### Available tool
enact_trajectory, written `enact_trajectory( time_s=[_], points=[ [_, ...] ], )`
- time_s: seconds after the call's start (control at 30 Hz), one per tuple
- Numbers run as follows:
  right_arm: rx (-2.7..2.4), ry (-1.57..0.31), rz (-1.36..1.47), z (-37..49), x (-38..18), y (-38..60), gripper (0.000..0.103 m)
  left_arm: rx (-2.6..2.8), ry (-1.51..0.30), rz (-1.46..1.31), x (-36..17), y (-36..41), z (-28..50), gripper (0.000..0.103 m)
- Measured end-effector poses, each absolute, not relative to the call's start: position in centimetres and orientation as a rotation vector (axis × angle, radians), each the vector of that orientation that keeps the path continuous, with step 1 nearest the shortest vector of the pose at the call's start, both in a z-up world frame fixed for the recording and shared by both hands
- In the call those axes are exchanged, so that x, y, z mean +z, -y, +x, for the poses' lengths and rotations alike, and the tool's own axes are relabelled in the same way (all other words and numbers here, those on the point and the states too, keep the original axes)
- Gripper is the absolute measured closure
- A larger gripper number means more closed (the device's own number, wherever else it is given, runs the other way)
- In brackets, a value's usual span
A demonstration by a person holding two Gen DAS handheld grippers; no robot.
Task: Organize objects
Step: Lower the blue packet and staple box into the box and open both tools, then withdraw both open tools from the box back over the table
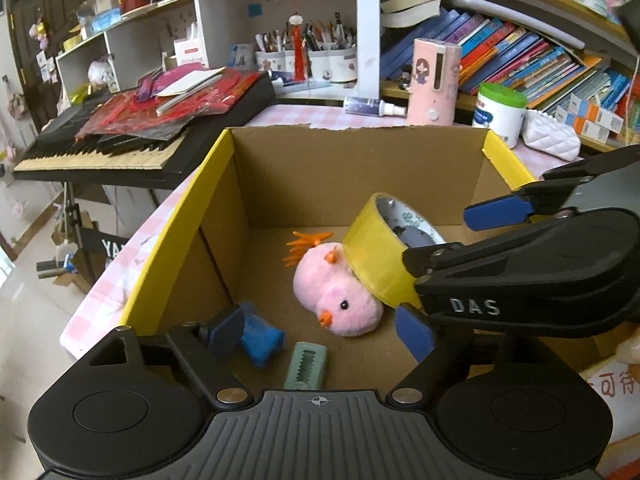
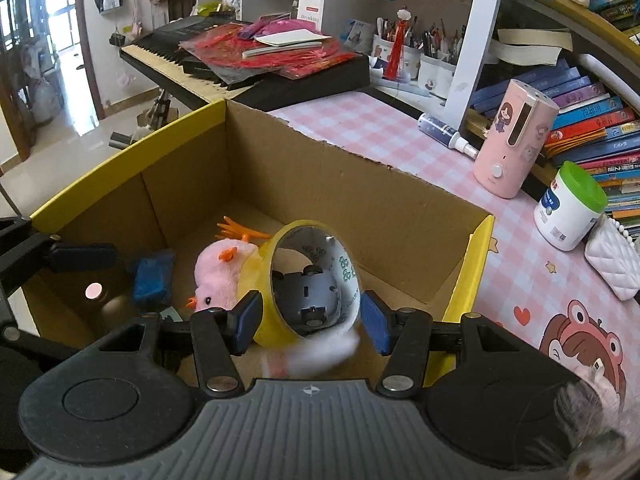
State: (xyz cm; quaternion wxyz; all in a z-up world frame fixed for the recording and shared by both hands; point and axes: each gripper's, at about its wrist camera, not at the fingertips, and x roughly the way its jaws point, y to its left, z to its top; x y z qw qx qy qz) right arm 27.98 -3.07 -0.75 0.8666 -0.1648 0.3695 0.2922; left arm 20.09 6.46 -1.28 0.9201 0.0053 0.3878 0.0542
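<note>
A cardboard box [image 1: 320, 168] with yellow flaps stands on the pink checked table; it also shows in the right wrist view [image 2: 360, 200]. Inside lie a pink plush chick [image 1: 336, 296], a blue object [image 1: 260, 340], a green clip [image 1: 306, 366] and a yellow tape roll [image 1: 376, 256] leaning on the chick. In the right wrist view the tape roll [image 2: 264, 280] sits between the blue pads of my right gripper [image 2: 310, 320], which is open around it, and a grey toy car [image 2: 308, 292] shows through its hole. My left gripper [image 1: 320, 332] is open and empty above the box floor.
A keyboard [image 1: 132, 136] piled with red papers stands left of the box. Behind the box are a spray bottle [image 1: 372, 106], a pink dispenser [image 1: 434, 80], a green-lidded jar [image 1: 500, 112], a white quilted pouch [image 1: 550, 136], pen cups and bookshelves.
</note>
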Motion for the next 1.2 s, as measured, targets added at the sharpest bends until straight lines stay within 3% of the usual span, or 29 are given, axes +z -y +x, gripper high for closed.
enact_trajectory(
  time_s=[0.7,1.2],
  points=[
    [0.431,-0.518,-0.188,22.1,3.5,5.0,0.031,0.116,-0.651,-0.005,2.4,-7.1,14.4,0.012],
    [0.213,-0.511,-0.139,14.4,3.3,6.2,0.015,0.248,-0.662,-0.014,2.5,-9.1,8.8,0.01]
  ],
)
